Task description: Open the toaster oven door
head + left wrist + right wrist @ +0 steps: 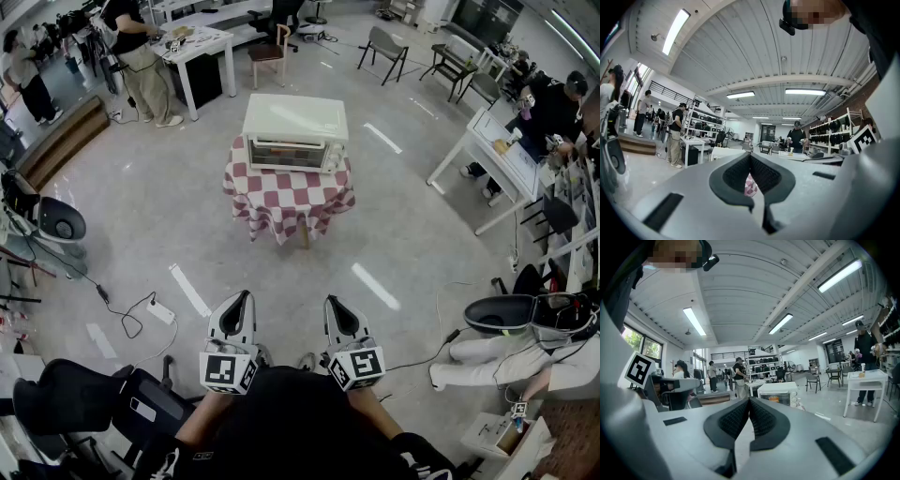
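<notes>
A cream toaster oven [294, 131] stands on a small table with a red-and-white checked cloth [291, 195] in the middle of the room, its door closed. Both grippers are held close to my body, well short of the table. My left gripper [240, 302] is shut and holds nothing. The right gripper [337, 306] is shut and empty too. The right gripper view shows the toaster oven [779, 393] far ahead, just above its closed jaws. In the left gripper view a bit of the checked cloth [750, 185] shows between the jaw tips.
White desks [199, 44] and chairs [271, 52] stand behind the table, with people at them. Another white desk [495, 157] is at the right. A cable and power strip [159, 311] lie on the floor at the left. Bare grey floor [281, 272] separates me from the table.
</notes>
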